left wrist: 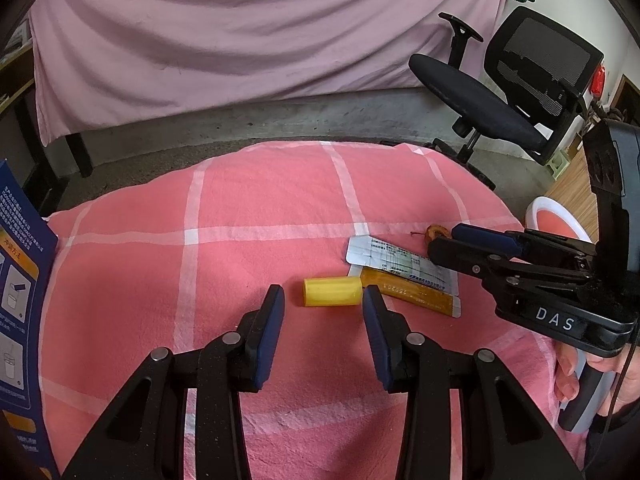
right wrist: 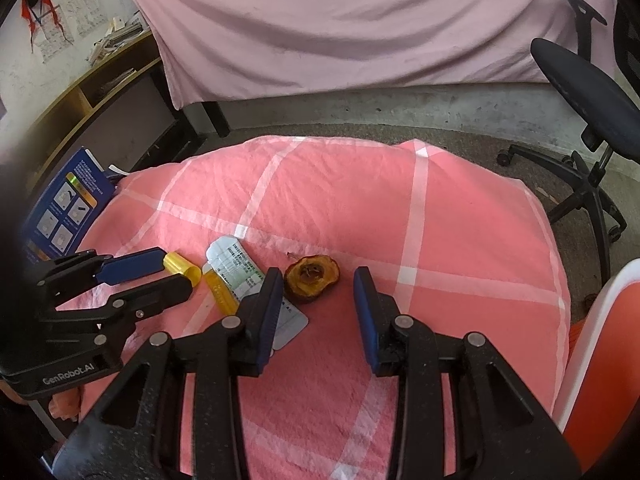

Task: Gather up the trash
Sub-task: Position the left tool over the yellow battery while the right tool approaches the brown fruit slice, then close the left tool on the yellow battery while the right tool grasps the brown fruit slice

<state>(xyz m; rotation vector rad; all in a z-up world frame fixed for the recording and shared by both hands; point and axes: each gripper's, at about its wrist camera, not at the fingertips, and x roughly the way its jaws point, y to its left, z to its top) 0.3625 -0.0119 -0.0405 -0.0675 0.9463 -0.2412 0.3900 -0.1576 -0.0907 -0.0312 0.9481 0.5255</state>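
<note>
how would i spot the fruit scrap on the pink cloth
On the pink checked cloth, find the litter by the gripper tips. The fruit scrap lies right of the white packet and yellow tube: the only round brown piece, with a dark hollow centre.

A pale pink sheet [left wrist: 224, 40] drapes across the whole back of the room, hanging in soft folds over a dark-legged frame. Below it runs bare grey concrete floor [left wrist: 320, 120], scuffed and dusty. A black mesh-backed office chair [left wrist: 520, 80] stands at the right on its castors. At the left, an open wooden shelf unit [right wrist: 100, 92] leans against a white wall [right wrist: 72, 12] with papers pinned up. Daylight looks soft and even.
</note>
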